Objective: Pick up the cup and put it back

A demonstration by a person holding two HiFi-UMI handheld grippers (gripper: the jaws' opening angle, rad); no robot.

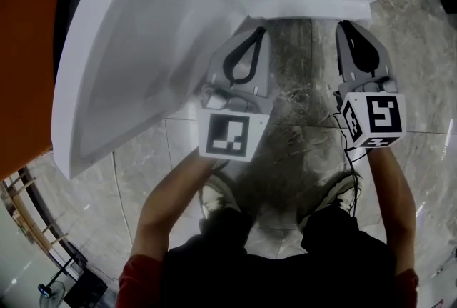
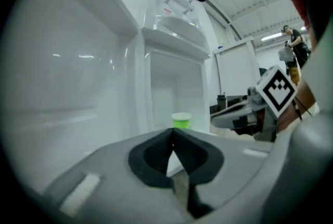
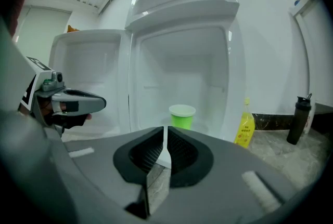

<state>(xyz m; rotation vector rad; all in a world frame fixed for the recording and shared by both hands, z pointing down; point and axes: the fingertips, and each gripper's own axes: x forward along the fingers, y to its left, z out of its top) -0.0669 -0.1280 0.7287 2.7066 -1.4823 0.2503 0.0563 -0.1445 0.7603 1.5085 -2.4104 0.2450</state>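
While both units sit short of the open white cabinet [image 3: 182, 56], neither holds anything. L gripper [image 2: 173, 133]: jaws pressed together, empty. R gripper [image 3: 165, 130]: jaws together bar a hairline slit, empty. Cup [image 3: 182, 116]: green, upright on the cabinet floor, ahead of both, well apart from the jaw tips. Status, est.: cup in place, ungripped; can't settle whether pick-up is pending or return is done. If pending: open jaws, reach in, grip, lift, set back.
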